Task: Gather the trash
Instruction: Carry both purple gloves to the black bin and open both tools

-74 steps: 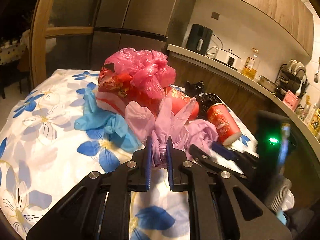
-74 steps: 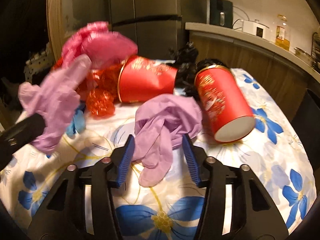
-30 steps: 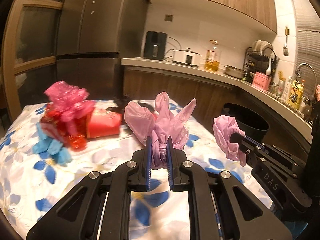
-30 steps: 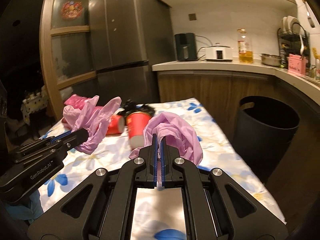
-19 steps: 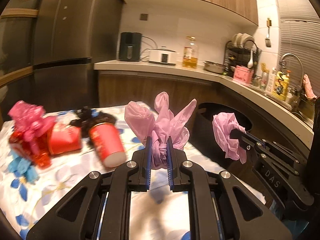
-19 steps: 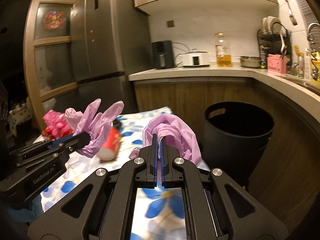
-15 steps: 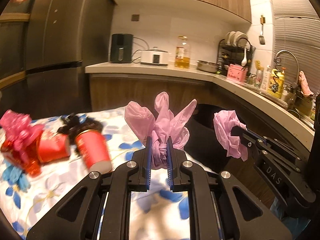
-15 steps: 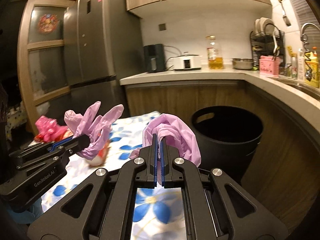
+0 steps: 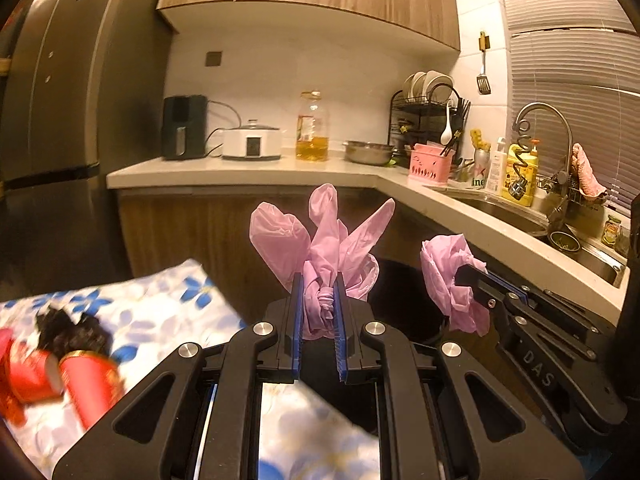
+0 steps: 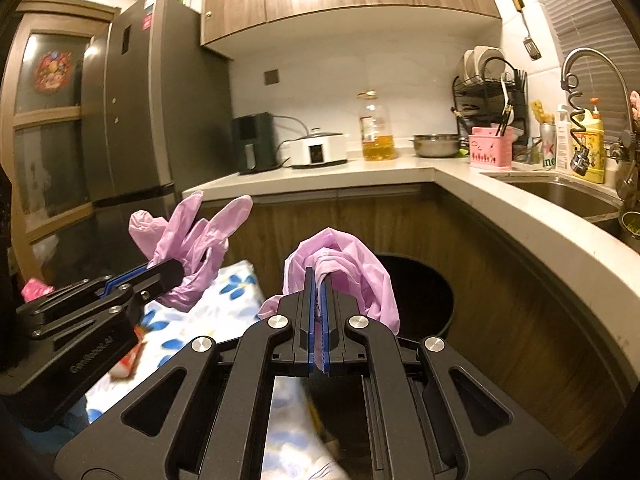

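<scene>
Table [image 9: 168,304] slid leftward, bin [image 10: 420,300] likely nearer, both jaws clamping pink gloves [image 9: 320,248], fingers splayed upward

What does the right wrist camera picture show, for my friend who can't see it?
The right claw is shut on a crumpled purple glove, held in front of a black trash bin. To its left, the left claw pinches another purple glove above a flowered tablecloth.

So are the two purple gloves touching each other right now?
Apart. The left wrist view shows dark background between the left gripper's glove and the right gripper's glove.
</scene>
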`<state>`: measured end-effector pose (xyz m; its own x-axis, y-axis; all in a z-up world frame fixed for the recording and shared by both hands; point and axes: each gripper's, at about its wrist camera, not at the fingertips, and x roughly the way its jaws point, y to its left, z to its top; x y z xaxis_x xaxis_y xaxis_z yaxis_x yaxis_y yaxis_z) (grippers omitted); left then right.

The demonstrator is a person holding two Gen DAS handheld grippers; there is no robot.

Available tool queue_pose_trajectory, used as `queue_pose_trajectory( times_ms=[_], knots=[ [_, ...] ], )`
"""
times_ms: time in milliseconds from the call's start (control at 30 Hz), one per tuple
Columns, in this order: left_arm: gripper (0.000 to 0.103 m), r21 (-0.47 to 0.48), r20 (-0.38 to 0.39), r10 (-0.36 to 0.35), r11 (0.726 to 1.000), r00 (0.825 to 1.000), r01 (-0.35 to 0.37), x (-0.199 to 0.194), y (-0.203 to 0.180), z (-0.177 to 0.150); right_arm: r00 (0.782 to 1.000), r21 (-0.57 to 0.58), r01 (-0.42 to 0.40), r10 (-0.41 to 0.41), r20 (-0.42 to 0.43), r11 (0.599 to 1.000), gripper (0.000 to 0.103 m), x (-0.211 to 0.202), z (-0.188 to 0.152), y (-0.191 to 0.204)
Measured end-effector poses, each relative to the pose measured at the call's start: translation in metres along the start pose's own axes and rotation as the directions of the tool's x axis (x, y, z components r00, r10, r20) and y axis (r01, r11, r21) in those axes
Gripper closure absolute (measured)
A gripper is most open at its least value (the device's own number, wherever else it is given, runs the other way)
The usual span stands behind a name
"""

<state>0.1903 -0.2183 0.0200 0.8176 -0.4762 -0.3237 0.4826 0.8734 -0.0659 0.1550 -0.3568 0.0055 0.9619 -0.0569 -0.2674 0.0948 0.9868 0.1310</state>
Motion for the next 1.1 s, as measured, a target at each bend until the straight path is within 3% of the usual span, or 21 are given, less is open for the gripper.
queue_pose_trajectory(
  times_ms=[333,567,633,700,800,967,1100],
  knots=[
    [0.090,-0.014,-0.033,-0.043,0.999,0.999,0.043,0.066,-0.017,0.011,1.000,0.016,-0.008,0.008,-0.005,1.000,0.100,0.040,0.019,-0.034],
    [0.087,-0.024,-0.062,-0.074,0.997,0.995,0.072,0.095,-0.020,0.008,0.997,0.035,-0.040,0.042,-0.059,0.999,0.100,0.073,0.020,-0.048],
    [0.082,-0.031,-0.075,-0.076,0.997,0.994,0.073,0.102,-0.018,0.007,0.996,0.037,-0.035,0.038,-0.078,0.999,0.098,0.080,0.019,-0.050],
    [0.067,-0.028,-0.081,-0.071,0.997,0.994,0.069,0.106,-0.016,0.005,0.995,0.043,-0.032,0.036,-0.096,0.999,0.092,0.086,0.017,-0.051],
    [0.056,-0.035,-0.083,-0.063,0.998,0.995,0.060,0.109,-0.013,0.002,0.993,0.058,-0.028,0.035,-0.113,0.998,0.084,0.093,0.015,-0.055],
    [0.041,-0.070,-0.081,-0.035,0.997,0.996,0.029,0.108,0.000,0.001,0.990,0.074,-0.030,0.040,-0.137,0.997,0.067,0.099,0.012,-0.059],
    [0.033,-0.120,-0.081,0.004,0.993,0.997,-0.014,0.098,0.018,-0.001,0.988,0.067,-0.034,0.044,-0.145,0.997,0.061,0.098,0.009,-0.056]
  ],
)
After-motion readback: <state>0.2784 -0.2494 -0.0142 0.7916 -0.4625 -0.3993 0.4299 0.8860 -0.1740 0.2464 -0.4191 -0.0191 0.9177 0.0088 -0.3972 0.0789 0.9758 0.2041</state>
